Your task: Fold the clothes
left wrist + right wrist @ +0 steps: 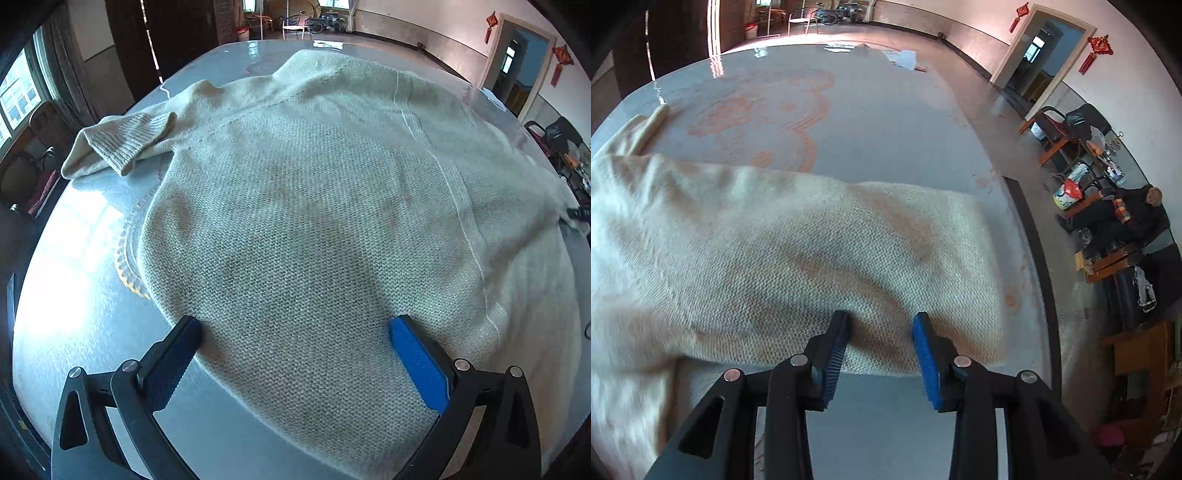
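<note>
A cream knitted sweater (314, 192) lies spread on the grey table (74, 314). One ribbed-cuff sleeve (122, 142) is folded inward at the left. My left gripper (295, 325) is wide open, its fingertips resting on the sweater's near part, with nothing held. In the right wrist view the sweater (775, 251) shows as a folded band across the table (886, 122). My right gripper (881, 319) is partly open, its fingertips at the near folded edge of the knit, with cloth between the pads but not pinched.
The table has an orange pattern (768, 118) and a dark right edge (1034, 258). Papers (905, 57) lie at its far end. Chairs and clutter (1089, 177) stand to the right. A doorway (1038, 48) is beyond. A chair (40, 166) stands left.
</note>
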{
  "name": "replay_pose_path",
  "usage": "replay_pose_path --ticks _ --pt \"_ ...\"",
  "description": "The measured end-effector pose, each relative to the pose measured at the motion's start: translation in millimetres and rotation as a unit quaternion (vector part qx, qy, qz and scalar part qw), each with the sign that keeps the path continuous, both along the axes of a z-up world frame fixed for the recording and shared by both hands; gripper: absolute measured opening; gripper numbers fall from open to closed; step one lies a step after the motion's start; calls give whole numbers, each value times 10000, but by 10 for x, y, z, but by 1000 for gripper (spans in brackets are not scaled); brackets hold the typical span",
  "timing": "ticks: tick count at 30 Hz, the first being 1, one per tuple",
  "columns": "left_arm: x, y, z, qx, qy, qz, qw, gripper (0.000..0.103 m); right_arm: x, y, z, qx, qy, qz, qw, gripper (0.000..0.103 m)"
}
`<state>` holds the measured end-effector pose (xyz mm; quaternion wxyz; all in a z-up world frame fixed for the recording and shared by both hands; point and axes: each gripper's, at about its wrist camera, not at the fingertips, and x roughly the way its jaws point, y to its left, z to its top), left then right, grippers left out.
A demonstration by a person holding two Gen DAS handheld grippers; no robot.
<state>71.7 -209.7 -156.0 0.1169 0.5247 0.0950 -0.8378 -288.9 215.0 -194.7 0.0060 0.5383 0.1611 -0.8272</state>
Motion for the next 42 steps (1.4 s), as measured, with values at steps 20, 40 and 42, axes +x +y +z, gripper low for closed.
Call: replay_pose_path --ticks 20,40,42 --pt "-1379 -421 651 -760 635 131 9950 103 872 -1342 348 -1161 -23 2193 9687 35" --pt "-1026 -109 -35 -210 420 -130 9988 103 -646 -3927 275 -370 -512 3251 9436 36" --pt "-968 -49 -35 -210 412 -292 9985 103 -603 -4016 142 -87 -411 3486 9363 36"
